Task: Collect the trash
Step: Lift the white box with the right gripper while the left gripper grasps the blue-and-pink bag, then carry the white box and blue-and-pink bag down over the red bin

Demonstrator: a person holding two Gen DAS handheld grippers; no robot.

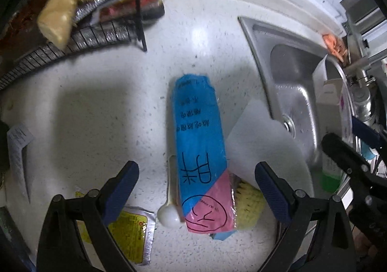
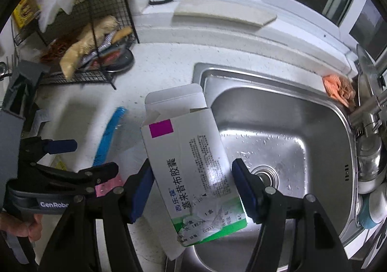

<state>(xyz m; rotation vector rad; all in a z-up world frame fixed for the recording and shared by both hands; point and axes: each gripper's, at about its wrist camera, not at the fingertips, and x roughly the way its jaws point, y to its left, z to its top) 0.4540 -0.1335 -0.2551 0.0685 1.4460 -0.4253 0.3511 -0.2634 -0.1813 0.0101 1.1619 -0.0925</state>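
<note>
A blue and pink wrapper (image 1: 199, 148) with black handwriting lies on the white counter (image 1: 101, 107). My left gripper (image 1: 197, 189) is open above its near end, fingers on either side and apart from it. A white plastic spoon (image 1: 169, 214) lies beside the wrapper. A yellow sachet (image 1: 131, 235) lies under the left finger. My right gripper (image 2: 193, 189) is shut on an opened white medicine box (image 2: 191, 165) with green and purple print, held over the edge of the steel sink (image 2: 314, 127). The box also shows in the left wrist view (image 1: 331, 107).
A black wire rack (image 2: 96, 37) with bags and packets stands at the back left. A white sheet (image 1: 256, 141) and a yellow sponge (image 1: 249, 204) lie by the sink (image 1: 290, 73). An orange cloth (image 2: 338, 89) and a faucet (image 2: 370, 107) are at the sink's right.
</note>
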